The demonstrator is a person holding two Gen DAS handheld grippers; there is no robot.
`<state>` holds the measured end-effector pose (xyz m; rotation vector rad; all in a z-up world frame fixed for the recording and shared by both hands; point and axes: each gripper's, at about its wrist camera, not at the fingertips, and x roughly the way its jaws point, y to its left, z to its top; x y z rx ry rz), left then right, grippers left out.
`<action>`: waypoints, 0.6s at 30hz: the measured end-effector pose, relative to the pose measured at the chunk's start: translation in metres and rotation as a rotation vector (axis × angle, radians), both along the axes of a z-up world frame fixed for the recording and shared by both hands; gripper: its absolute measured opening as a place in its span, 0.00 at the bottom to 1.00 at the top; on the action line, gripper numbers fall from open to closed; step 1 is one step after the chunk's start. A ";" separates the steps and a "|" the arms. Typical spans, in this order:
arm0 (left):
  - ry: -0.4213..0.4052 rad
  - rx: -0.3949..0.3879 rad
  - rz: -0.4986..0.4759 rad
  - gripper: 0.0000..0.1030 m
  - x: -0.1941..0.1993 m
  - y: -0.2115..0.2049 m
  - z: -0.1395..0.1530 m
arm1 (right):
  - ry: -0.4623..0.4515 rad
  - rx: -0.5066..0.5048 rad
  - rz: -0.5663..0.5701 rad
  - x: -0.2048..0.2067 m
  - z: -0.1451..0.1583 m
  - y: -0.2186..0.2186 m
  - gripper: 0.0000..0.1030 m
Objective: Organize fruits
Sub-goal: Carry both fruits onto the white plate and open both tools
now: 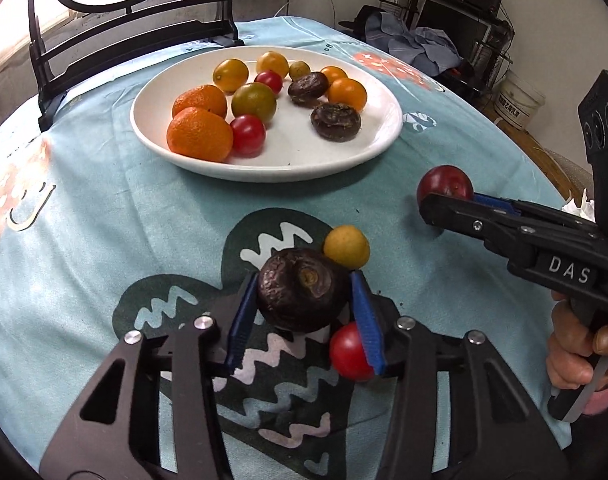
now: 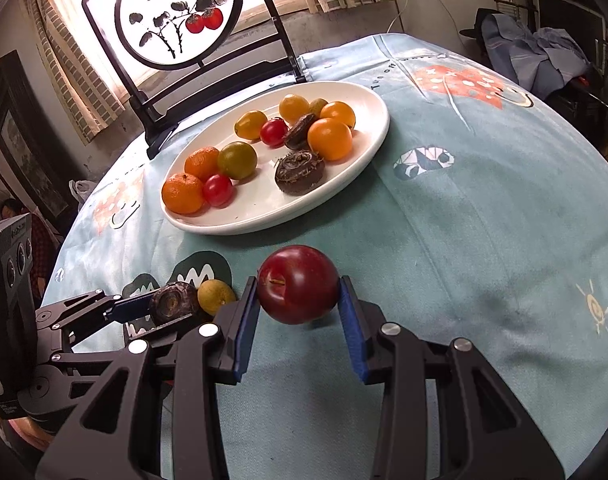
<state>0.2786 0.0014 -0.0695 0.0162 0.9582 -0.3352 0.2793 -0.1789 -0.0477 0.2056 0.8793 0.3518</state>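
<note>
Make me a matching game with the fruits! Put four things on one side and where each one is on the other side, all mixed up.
Things:
1. dark red plum
2. dark brown water chestnut
3. two mandarins
4. small yellow fruit

Places:
A. on the white plate
B. between the jaws of the left gripper
C. loose on the tablecloth, beside the water chestnut
D. between the jaws of the right gripper

Pairs: 1-D, 2-B, 3-A, 4-C
</note>
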 end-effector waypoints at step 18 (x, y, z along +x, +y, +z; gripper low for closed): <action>-0.130 -0.136 0.135 0.45 -0.008 0.032 0.058 | -0.161 0.021 -0.014 -0.001 0.032 0.001 0.38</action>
